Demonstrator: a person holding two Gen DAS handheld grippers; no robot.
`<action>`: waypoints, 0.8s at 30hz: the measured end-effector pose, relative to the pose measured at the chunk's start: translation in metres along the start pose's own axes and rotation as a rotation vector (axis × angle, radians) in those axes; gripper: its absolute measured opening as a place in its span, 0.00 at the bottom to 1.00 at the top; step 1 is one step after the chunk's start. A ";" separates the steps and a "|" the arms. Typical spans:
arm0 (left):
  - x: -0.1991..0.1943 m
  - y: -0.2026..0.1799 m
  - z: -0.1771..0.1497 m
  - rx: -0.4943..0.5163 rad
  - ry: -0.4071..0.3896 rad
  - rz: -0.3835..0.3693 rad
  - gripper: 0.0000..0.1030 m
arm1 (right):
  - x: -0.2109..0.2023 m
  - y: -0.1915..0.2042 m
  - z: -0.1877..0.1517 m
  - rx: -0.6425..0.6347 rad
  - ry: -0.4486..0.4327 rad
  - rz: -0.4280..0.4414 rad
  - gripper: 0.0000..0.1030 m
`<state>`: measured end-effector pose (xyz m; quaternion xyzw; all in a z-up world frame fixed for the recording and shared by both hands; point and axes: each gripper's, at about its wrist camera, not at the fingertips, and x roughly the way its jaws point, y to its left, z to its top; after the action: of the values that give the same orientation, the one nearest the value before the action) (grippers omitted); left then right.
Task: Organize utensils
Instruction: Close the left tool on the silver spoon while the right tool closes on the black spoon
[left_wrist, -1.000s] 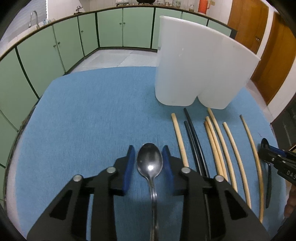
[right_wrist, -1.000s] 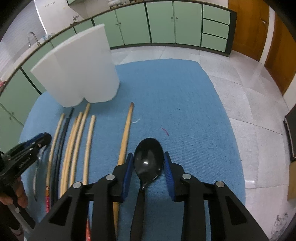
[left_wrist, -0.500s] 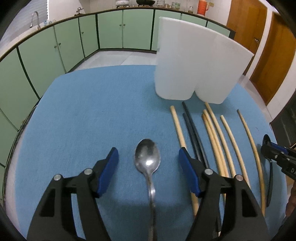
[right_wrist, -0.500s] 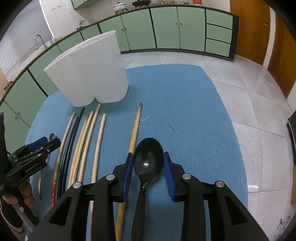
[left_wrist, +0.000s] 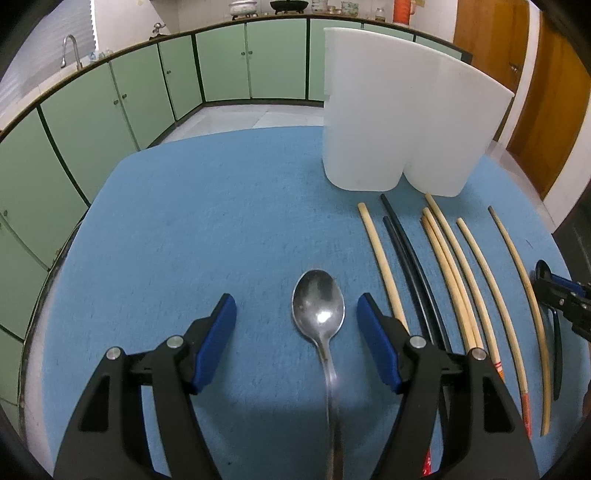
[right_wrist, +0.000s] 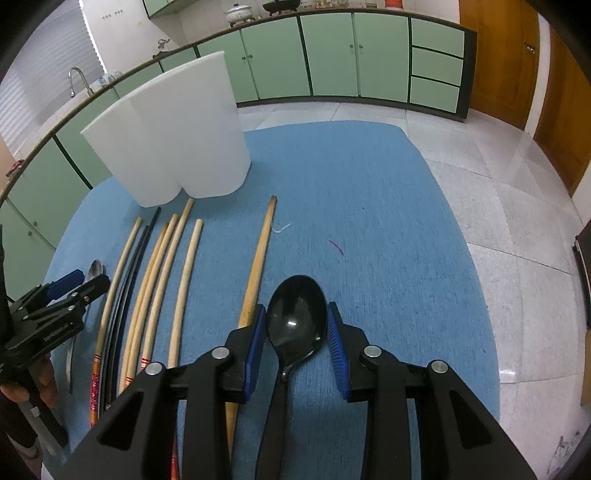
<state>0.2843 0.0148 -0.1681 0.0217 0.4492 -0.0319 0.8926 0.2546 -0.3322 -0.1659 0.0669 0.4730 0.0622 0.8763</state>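
A metal spoon (left_wrist: 320, 309) lies on the blue mat (left_wrist: 192, 229) between the fingers of my left gripper (left_wrist: 295, 321), which is open wide and not touching it. The spoon also shows at the left of the right wrist view (right_wrist: 94, 271). My right gripper (right_wrist: 296, 326) is shut on a black spoon (right_wrist: 295, 328), bowl forward, just above the mat. A white two-part utensil holder (left_wrist: 402, 122) stands upright at the back. Several wooden and black chopsticks (left_wrist: 443, 258) lie in a row in front of it.
The right gripper's tip (left_wrist: 561, 299) shows at the right edge of the left wrist view. The left gripper (right_wrist: 55, 310) shows at the left of the right wrist view. Green cabinets (left_wrist: 221, 66) ring the room. The tiled floor (right_wrist: 498, 184) lies past the mat's right edge.
My left gripper has opened and let go of the metal spoon, which now lies on the mat. My right gripper keeps its hold on the black spoon and has drawn back slightly.
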 end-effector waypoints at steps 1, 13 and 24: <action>0.000 0.000 0.001 -0.002 -0.001 -0.001 0.61 | 0.000 0.000 0.000 -0.001 -0.001 -0.001 0.32; -0.003 -0.012 0.005 0.021 -0.006 -0.015 0.26 | 0.001 -0.001 0.005 -0.004 0.030 -0.010 0.32; -0.033 -0.008 -0.007 -0.049 -0.092 -0.007 0.26 | -0.022 0.006 0.005 -0.021 -0.080 0.009 0.31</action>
<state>0.2582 0.0085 -0.1459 -0.0033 0.4084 -0.0250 0.9124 0.2464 -0.3299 -0.1441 0.0621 0.4364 0.0682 0.8950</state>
